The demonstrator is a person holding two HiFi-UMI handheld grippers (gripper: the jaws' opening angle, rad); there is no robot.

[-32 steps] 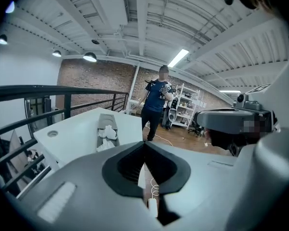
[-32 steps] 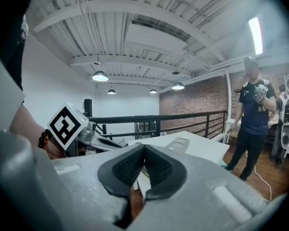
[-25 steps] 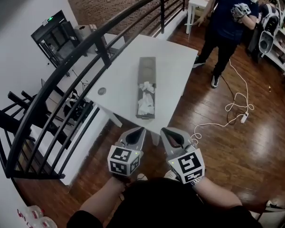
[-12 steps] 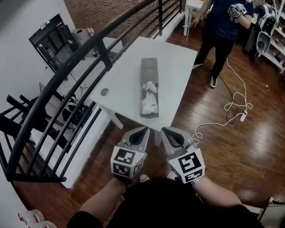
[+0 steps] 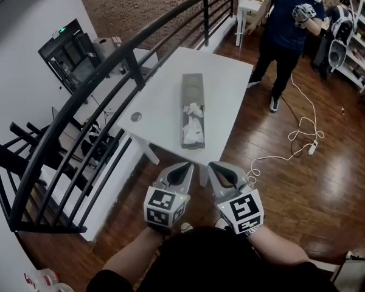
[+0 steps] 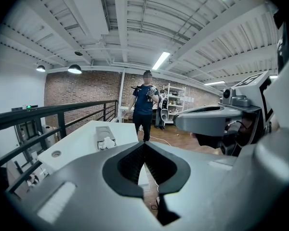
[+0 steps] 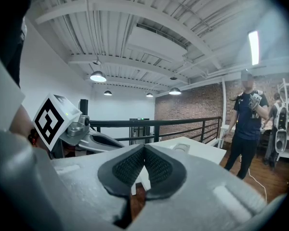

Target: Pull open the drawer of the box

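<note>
A long grey box (image 5: 192, 87) lies on the white table (image 5: 161, 99), pointing away from me. Its drawer (image 5: 193, 129) stands out of the near end and holds crumpled white material. In the left gripper view the box (image 6: 105, 137) is small and far ahead. Both grippers hang side by side in front of my body, short of the table's near corner and apart from the box. My left gripper (image 5: 181, 166) (image 6: 144, 144) is shut with nothing between its pads. So is my right gripper (image 5: 215, 166) (image 7: 144, 147).
A black railing (image 5: 109, 59) runs along the table's left side, with a drop behind it. A person (image 5: 286, 29) stands on the wooden floor beyond the table. A white cable (image 5: 295, 142) trails across the floor at the right. A small round disc (image 5: 135, 117) sits on the table's left edge.
Both grippers stay shut and nearly still. The view has shifted a little, and the person beyond the table has stepped slightly.
</note>
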